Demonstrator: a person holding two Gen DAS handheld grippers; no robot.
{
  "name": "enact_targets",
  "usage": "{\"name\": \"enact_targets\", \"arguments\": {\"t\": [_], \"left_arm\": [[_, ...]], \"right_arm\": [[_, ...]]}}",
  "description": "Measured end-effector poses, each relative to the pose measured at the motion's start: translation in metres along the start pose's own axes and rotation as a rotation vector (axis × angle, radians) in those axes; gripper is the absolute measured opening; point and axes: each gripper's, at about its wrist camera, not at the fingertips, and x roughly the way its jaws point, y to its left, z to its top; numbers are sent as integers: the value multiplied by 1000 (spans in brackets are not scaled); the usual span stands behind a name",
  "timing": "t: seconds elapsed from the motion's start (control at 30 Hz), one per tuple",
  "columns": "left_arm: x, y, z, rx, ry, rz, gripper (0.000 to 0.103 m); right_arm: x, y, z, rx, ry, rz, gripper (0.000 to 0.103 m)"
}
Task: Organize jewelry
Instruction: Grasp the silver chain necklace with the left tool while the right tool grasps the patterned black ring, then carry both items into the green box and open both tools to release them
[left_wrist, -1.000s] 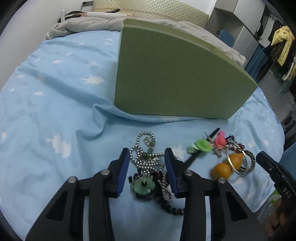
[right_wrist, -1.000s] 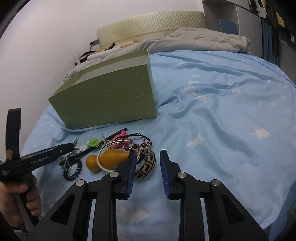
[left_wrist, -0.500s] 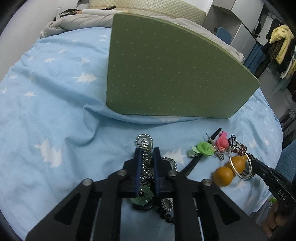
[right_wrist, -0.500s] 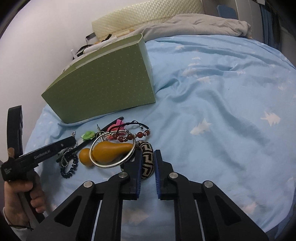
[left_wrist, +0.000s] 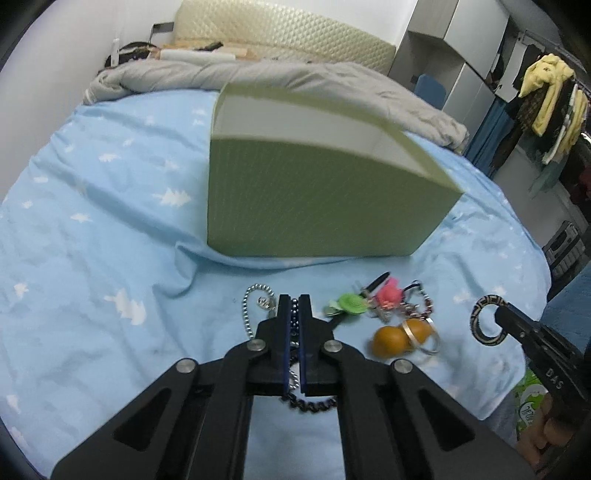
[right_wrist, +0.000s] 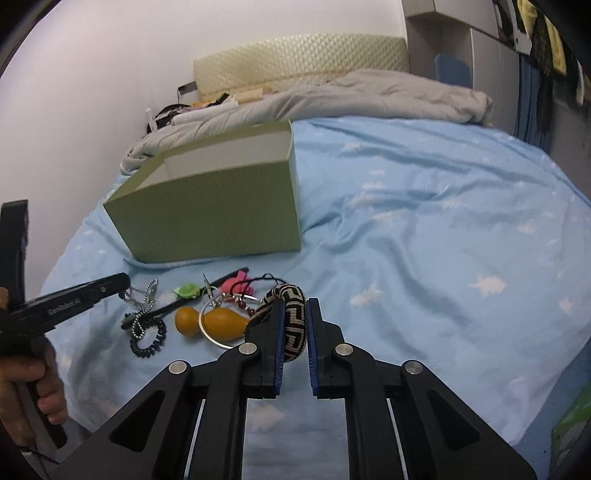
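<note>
Jewelry lies heaped on the bed between my two tools. My left gripper (left_wrist: 294, 306) has its fingers clenched on the bead chain (left_wrist: 251, 310), my right gripper (right_wrist: 295, 314) grips the woven bangle (right_wrist: 291, 325), both ready for the open green box (right_wrist: 221, 206) beyond the fingers.

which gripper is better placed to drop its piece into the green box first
Probably the left gripper: shut on the bead chain, it faces the open green box head-on. The right gripper, shut on the patterned bangle, sits off toward the box's right end.
</note>
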Motion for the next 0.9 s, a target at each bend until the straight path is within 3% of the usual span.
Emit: {"name": "enact_targets", "arguments": {"t": [0.37,0.9], "left_arm": [[-51,-18,17,25,-71,-36,2],[-97,-31,70,57,-174,-73,2]], "right_arm": [[-37,16,19,-8,-62,23,8],[-68,48,88,-68,-147,93,8]]}}
